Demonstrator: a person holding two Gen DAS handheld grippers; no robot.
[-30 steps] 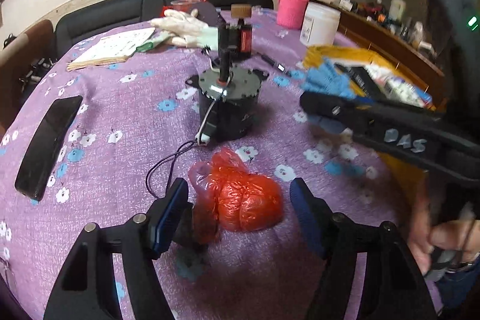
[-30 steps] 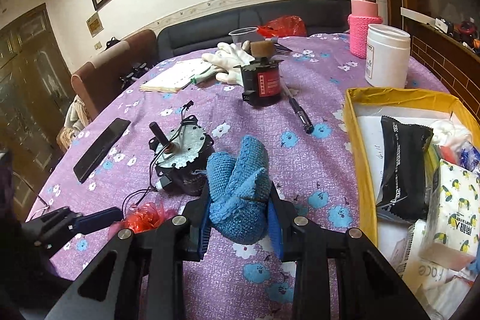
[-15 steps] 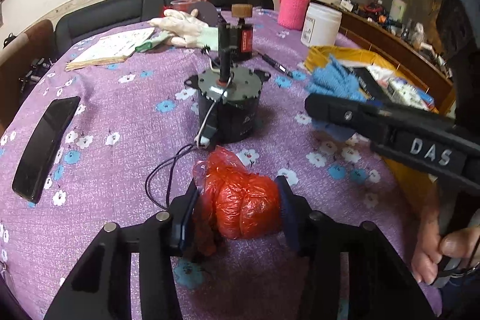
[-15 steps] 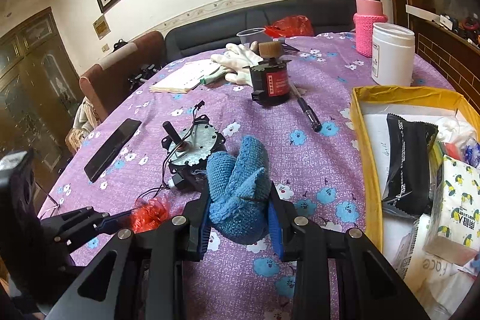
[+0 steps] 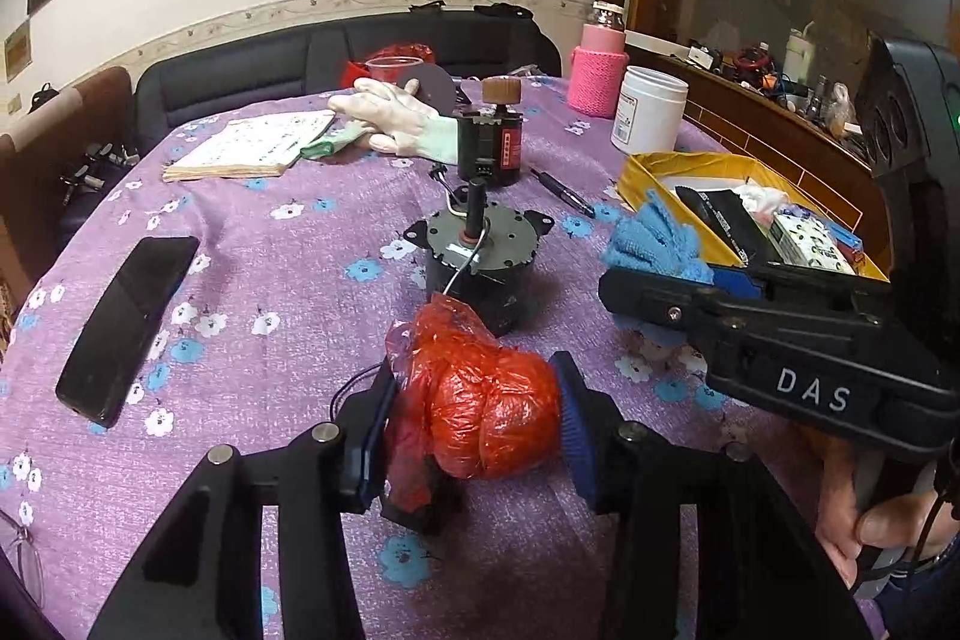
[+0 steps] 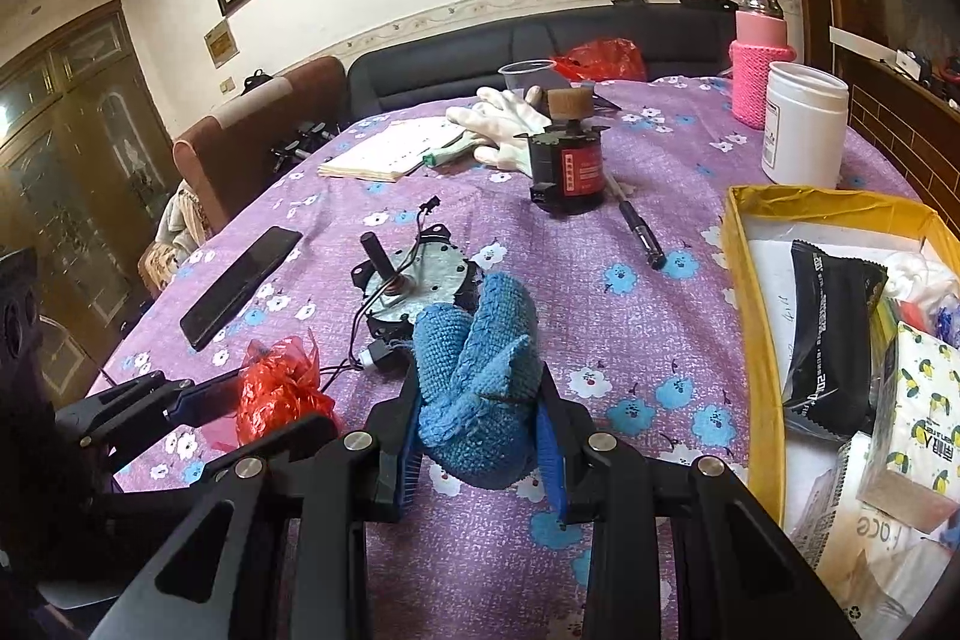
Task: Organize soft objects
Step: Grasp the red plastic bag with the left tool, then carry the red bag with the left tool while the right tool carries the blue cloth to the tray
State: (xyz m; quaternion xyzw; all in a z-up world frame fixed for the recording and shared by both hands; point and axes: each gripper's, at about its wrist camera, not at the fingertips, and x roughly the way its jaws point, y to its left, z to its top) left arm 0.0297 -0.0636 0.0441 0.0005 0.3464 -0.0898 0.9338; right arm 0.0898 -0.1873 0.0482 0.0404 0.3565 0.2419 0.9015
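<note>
left wrist view: left gripper at lower centre, jaws closed partway onto the red plastic bag, both pads pressing its sides. bag sits just over the purple tabletop, right in front of the grey motor, with a thin black wire at the bag's left. risk: crinkly film is slick and squashy, so the wad could slide out of the pads; the loose flap at its top could catch the motor's shaft or wire and drag it. right gripper crosses at right with the blue cloth, near the yellow box; the two tools are close and could bump.

right wrist view: right gripper at lower centre, jaws nearly fully closed, clamped on the blue cloth, which sticks up above the pads. only its lower part is pinched, so the upper folds could flop or pull free. yellow box at right edge is already crowded with packets, so the cloth could land on the rim or spill out. red plastic bag shows at lower left.
</note>
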